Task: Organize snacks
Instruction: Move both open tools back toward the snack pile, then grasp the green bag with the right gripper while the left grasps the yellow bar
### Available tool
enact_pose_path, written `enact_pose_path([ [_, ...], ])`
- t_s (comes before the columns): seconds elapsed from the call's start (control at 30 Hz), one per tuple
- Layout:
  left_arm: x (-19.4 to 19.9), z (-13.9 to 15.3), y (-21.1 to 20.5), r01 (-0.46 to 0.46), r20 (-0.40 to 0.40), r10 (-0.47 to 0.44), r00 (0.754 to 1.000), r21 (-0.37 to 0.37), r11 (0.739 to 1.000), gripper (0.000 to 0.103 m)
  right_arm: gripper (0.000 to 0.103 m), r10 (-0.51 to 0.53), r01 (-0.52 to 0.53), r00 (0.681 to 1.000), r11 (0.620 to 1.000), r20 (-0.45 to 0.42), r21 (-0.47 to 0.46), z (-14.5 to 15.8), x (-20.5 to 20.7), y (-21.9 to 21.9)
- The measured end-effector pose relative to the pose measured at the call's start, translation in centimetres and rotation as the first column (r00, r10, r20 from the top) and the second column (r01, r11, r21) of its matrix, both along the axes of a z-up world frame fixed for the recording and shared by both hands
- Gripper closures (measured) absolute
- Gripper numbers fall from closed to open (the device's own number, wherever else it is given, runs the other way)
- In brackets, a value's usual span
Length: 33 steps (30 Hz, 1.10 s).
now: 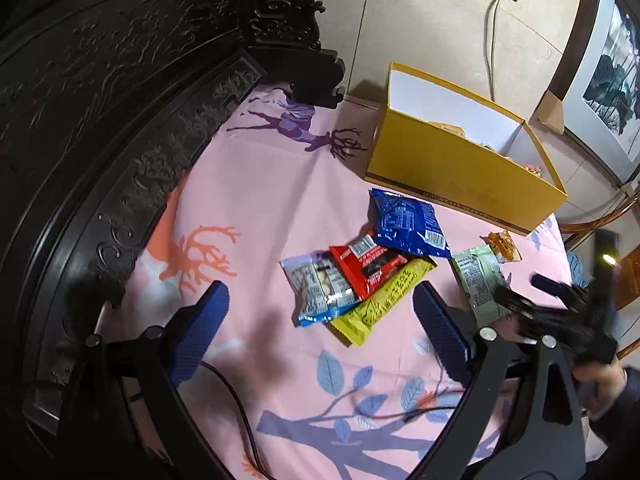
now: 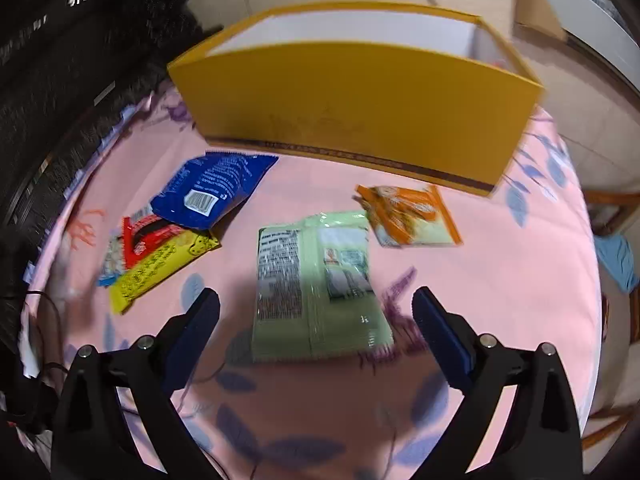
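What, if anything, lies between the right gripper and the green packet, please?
Nothing visible does. The right gripper is open above the green packet, which lies flat and alone on the pink cloth. The orange packet sits beyond it, before the yellow box.

Yellow box [image 2: 360, 96]; pink cloth [image 2: 500, 264], purple deer, blue leaves; blue packet [image 2: 212, 188]; green packet [image 2: 316, 280]; orange packet [image 2: 412, 216].

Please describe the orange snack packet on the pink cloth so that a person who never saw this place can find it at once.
Start from the big yellow box standing on the pink cloth. In front of the box's right end lies the orange packet, flat and apart from the box. Its nearest neighbour is the larger pale green packet; it is the only orange one and lies closest to the box.
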State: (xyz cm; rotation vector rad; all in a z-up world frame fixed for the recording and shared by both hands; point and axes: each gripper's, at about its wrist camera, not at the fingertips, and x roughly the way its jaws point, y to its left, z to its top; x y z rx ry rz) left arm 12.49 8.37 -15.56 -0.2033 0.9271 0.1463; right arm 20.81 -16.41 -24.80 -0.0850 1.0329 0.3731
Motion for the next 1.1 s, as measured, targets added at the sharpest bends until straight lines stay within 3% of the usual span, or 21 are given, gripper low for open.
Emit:
enact_pose_path([
  [0.2, -1.2, -0.3, 0.3, -0.008, -0.011, 0.008, 1.0, -0.011, 1.0, 0.008, 0.005, 0.035, -0.045, 0.995, 0.993, -0.093, -0.113, -3.2, 2.6, 2.1],
  [0.33, -1.2, -0.5, 0.5, -0.008, -0.021, 0.007, 1.0, -0.014, 1.0, 0.008, 0.003, 0.044, -0.052, 0.997, 0.991, -0.067, -0.122, -3.8, 2.6, 2.3],
  [0.5, -0.5, -1.0, 0.0, 0.025, -0.036, -0.025, 0.999, -0.002, 1.0, 0.008, 0.028, 0.057, -0.062, 0.997, 0.991, -0.046, -0.116, -3.2, 2.1, 1.5],
  [0.67, 0.7, -1.6, -1.5, 0.091, -0.045, -0.091, 0.995, 0.009, 0.996, 0.008, 0.043, 0.076, -0.079, 0.997, 0.99, -0.031, -0.113, -2.9, 1.0, 0.8],
  [0.73, 1.2, -2.0, -2.4, 0.139, -0.045, -0.139, 0.989, 0.014, 0.99, 0.008, 0.044, 0.076, -0.079, 0.997, 0.991, -0.033, -0.109, -2.9, -0.1, 0.2],
  [0.93, 2.9, -3.8, -5.6, 0.325, -0.049, -0.322, 0.946, 0.076, 0.943, 0.008, 0.043, 0.064, -0.067, 0.997, 0.994, -0.048, -0.083, -2.7, -4.3, -1.0],
  [1.1, 4.7, -5.9, -8.2, 0.476, -0.066, -0.471, 0.88, 0.109, 0.873, 0.008, 0.041, 0.049, -0.051, 0.998, 0.996, -0.025, -0.079, -2.9, -6.4, -1.7],
])
